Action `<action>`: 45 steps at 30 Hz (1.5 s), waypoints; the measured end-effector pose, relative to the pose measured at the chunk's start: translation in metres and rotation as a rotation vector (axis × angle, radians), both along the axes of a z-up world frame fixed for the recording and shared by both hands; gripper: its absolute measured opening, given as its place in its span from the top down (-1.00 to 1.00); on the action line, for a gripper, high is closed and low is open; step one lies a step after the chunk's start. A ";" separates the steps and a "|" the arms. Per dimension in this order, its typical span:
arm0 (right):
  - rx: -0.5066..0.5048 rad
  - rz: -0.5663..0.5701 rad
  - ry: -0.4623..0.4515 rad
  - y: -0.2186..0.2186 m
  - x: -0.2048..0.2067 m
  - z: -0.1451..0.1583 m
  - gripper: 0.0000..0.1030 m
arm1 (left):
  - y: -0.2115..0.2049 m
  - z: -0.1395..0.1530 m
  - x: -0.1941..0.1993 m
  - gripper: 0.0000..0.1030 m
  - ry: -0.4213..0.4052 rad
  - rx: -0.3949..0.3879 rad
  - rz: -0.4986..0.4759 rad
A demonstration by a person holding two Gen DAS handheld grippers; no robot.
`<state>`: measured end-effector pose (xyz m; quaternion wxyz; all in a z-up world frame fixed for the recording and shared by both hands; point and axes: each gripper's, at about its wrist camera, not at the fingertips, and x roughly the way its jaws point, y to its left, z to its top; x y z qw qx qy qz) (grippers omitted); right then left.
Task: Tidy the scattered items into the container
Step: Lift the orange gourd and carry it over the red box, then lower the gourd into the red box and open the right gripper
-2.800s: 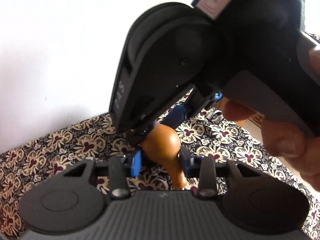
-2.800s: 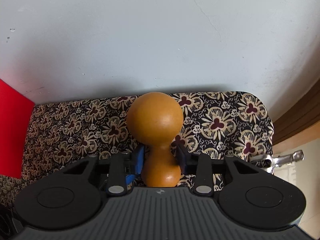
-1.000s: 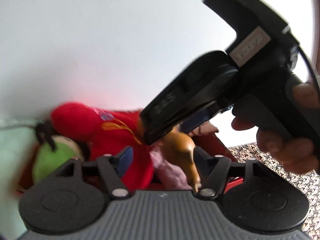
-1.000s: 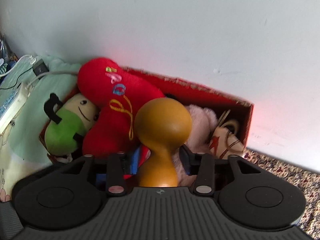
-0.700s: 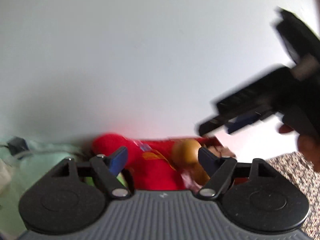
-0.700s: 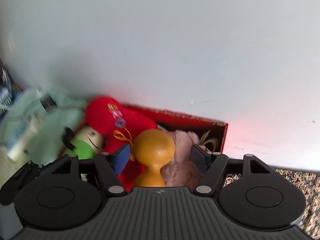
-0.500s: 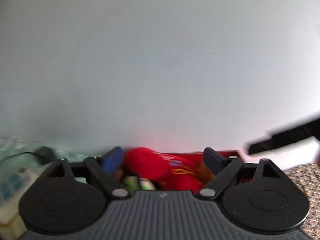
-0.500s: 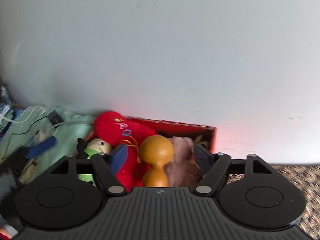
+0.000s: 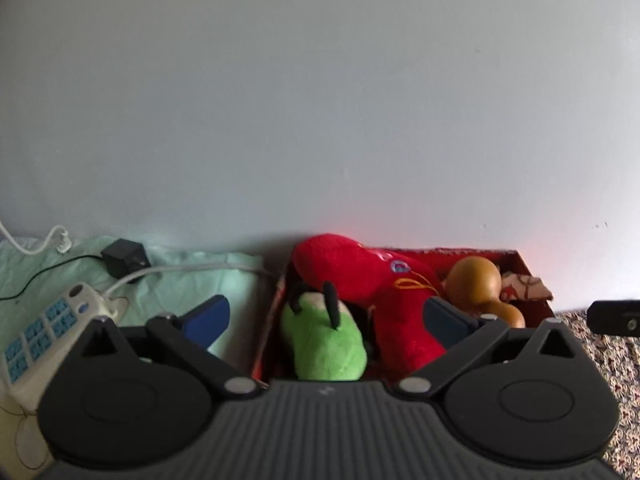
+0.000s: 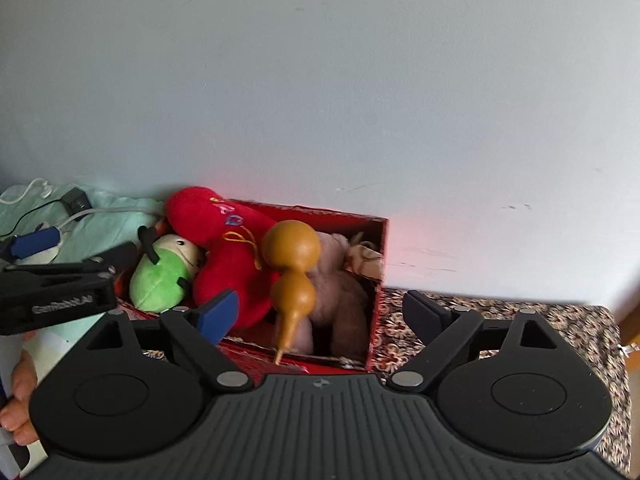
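Note:
A red box (image 10: 378, 264) stands against the wall, also in the left wrist view (image 9: 536, 284). In it lie an orange-brown wooden gourd (image 10: 292, 268) (image 9: 476, 284), a red plush (image 10: 224, 248) (image 9: 384, 292), a green plush (image 10: 160, 276) (image 9: 324, 340), a pink-brown plush (image 10: 344, 296) and a beige item (image 10: 366, 258). My right gripper (image 10: 320, 312) is open and empty, held back in front of the box. My left gripper (image 9: 332, 320) is open and empty, facing the box's left part; it shows at the left of the right wrist view (image 10: 56, 292).
A power strip (image 9: 44, 328) with cables and a black adapter (image 9: 120, 260) lies on pale green cloth (image 9: 192, 280) left of the box. Floral patterned cloth (image 10: 520, 320) covers the surface to the right. A pale wall (image 10: 320, 100) is right behind.
My right gripper opened and let go of the gourd, which now lies in the box. Both grippers have pulled back from the box and opened wider.

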<state>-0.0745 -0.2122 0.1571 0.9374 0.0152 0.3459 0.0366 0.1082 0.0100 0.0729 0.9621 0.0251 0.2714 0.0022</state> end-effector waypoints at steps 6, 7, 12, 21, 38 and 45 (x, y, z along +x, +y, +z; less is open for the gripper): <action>0.090 -0.046 -0.041 -0.010 -0.014 -0.006 -0.94 | -0.013 -0.016 0.008 -0.99 -0.013 0.058 -0.006; 0.099 -0.046 -0.045 -0.010 -0.011 -0.011 -0.94 | -0.017 -0.019 0.010 -0.99 0.007 0.033 -0.040; 0.124 -0.023 0.075 -0.005 0.032 -0.038 -0.54 | -0.035 -0.035 0.006 -0.99 0.024 -0.032 -0.226; 0.233 0.068 0.227 -0.014 0.097 -0.072 -0.02 | -0.072 -0.052 0.021 -0.28 0.050 0.021 -0.337; 0.267 0.116 0.259 -0.007 0.123 -0.085 0.14 | -0.078 -0.052 0.053 0.11 0.102 0.044 -0.326; 0.267 0.110 0.197 -0.023 0.119 -0.062 -0.33 | -0.020 -0.010 0.030 -0.09 -0.001 0.018 -0.224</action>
